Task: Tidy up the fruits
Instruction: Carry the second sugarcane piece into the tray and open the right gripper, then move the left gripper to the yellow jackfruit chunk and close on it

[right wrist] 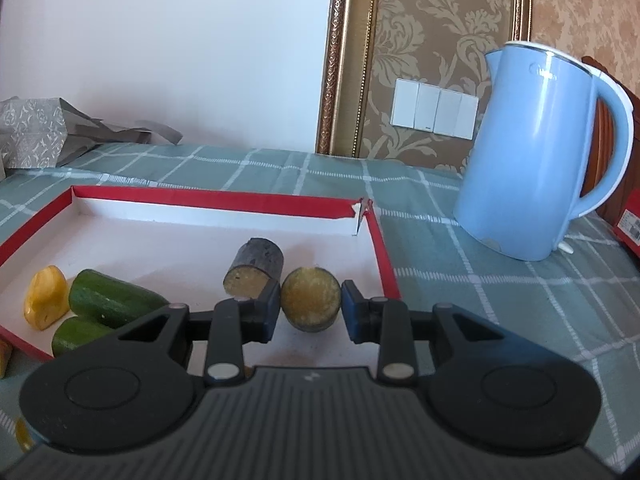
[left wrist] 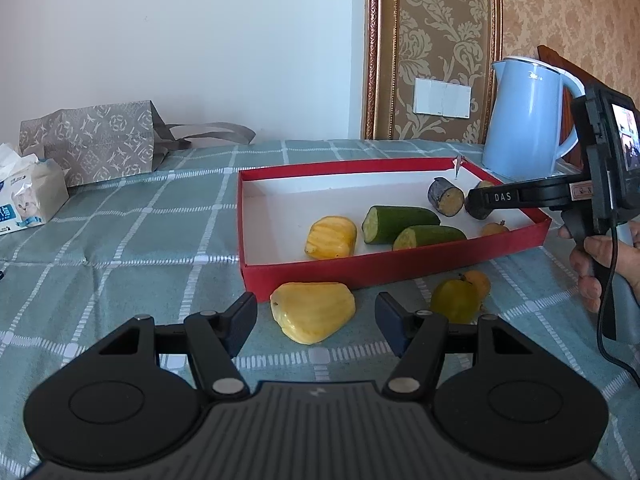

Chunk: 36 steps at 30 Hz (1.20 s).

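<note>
A red box (left wrist: 360, 270) with a white inside lies on the checked cloth. It holds a yellow pineapple piece (left wrist: 331, 237), two cucumber halves (left wrist: 396, 222), a dark sugarcane stub (left wrist: 446, 196) and a small orange fruit (left wrist: 494, 228). My left gripper (left wrist: 316, 322) is open, its fingers either side of a yellow jackfruit piece (left wrist: 312, 312) on the cloth before the box. A green fruit (left wrist: 456, 300) and an orange fruit (left wrist: 478, 282) lie to its right. My right gripper (right wrist: 310, 306) is over the box, fingers around a second sugarcane stub (right wrist: 311, 300); a small gap shows at the right pad.
A blue kettle (right wrist: 536, 160) stands right of the box, with a red carton (right wrist: 628, 224) beyond it. A patterned paper bag (left wrist: 92, 140) and a tissue pack (left wrist: 28, 192) sit at the far left. A wall stands behind the table.
</note>
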Tool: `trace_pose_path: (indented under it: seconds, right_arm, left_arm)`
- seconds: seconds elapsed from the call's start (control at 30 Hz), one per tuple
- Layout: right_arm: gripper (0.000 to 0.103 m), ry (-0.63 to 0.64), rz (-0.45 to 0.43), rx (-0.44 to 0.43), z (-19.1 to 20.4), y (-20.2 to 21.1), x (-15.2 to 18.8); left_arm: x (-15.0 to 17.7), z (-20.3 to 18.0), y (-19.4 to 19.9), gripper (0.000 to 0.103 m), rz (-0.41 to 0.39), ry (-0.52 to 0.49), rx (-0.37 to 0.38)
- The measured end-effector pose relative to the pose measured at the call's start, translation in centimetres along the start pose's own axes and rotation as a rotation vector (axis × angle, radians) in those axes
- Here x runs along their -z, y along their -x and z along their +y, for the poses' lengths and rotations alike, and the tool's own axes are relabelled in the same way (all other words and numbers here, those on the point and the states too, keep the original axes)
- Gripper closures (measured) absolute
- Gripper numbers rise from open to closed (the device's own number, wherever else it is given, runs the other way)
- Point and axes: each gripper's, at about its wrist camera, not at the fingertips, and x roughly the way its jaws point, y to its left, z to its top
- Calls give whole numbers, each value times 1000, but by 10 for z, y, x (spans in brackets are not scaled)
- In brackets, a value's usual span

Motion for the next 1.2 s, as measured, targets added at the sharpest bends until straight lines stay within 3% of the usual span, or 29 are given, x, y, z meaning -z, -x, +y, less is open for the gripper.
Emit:
trace_pose_path:
  seconds: [0.07, 0.17, 0.3, 0.47, 0.73, 1.03, 1.2]
  right_arm:
    - [55, -1, -30, 11, 0, 6, 1]
    - [51, 11, -72, 40, 0, 20, 2]
    - [46, 7, -86, 20, 2, 39, 7]
    - [33, 18, -103, -16, 13, 74, 22]
    - [31, 2, -143, -30, 20, 119, 48]
    - [29, -40, -84, -50, 13, 112, 56]
    - [26, -50, -74, -47, 10, 109, 58]
  left_arm:
    - [0, 0, 0, 38, 2, 1, 1]
    - [0, -1, 0, 38, -1, -7, -5]
    - [2, -2, 1, 38, -2, -16, -12]
    - [3, -1, 2, 38, 1, -13, -12]
    - [5, -3, 5, 38, 1, -27, -12]
    - [7, 1, 8, 38, 2, -28, -20]
    - [9, 7, 10, 30, -4, -29, -43]
